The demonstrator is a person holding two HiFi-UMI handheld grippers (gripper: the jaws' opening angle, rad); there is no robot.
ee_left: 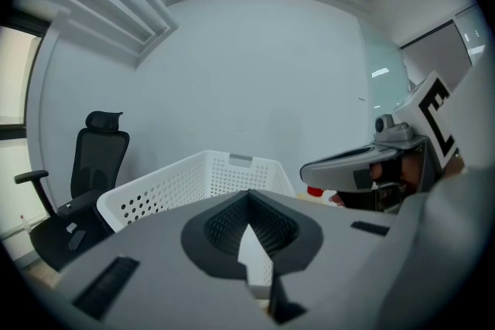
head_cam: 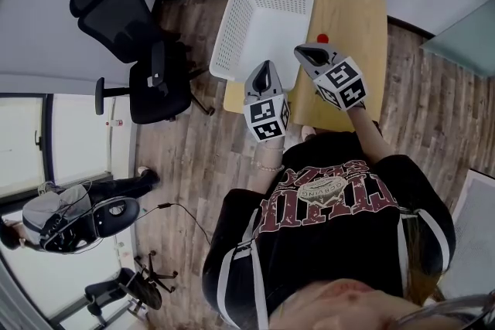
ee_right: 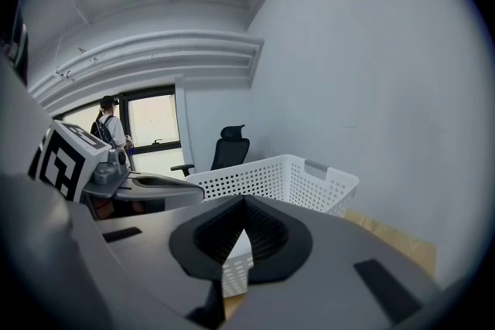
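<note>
Both tools were held up in front of the person, at the near edge of the wooden surface [head_cam: 352, 19]. The left hand-held gripper [head_cam: 264, 66] was seen with its jaws pressed together at the tips and nothing pinched between them. In the left gripper view only a narrow sliver was left lower down between the ribbed pads [ee_left: 224, 224], and white showed through it. The right hand-held gripper [head_cam: 302, 50] was likewise closed on nothing, its tips meeting in a point. The white perforated basket [head_cam: 263, 19] stood on the surface just ahead of the left hand-held gripper, and ahead and to the left of the right one. Its layout from above was given by the head view alone, while its holed side walls were shown by both gripper views. A small red-capped item [head_cam: 322, 38] was placed just beyond the tip of the right hand-held gripper, to the right of the basket. In the left gripper view it was glimpsed under the right tool's jaws, and in the right gripper view it was not shown at all. Each tool was caught from the side by the other's camera. A black office chair [head_cam: 139, 50] was seen well off to the left of the left hand-held gripper, beyond the basket. Only the right gripper view took in a window [ee_right: 155, 120] far to the left, with a person [ee_right: 108, 120] standing before it.
</note>
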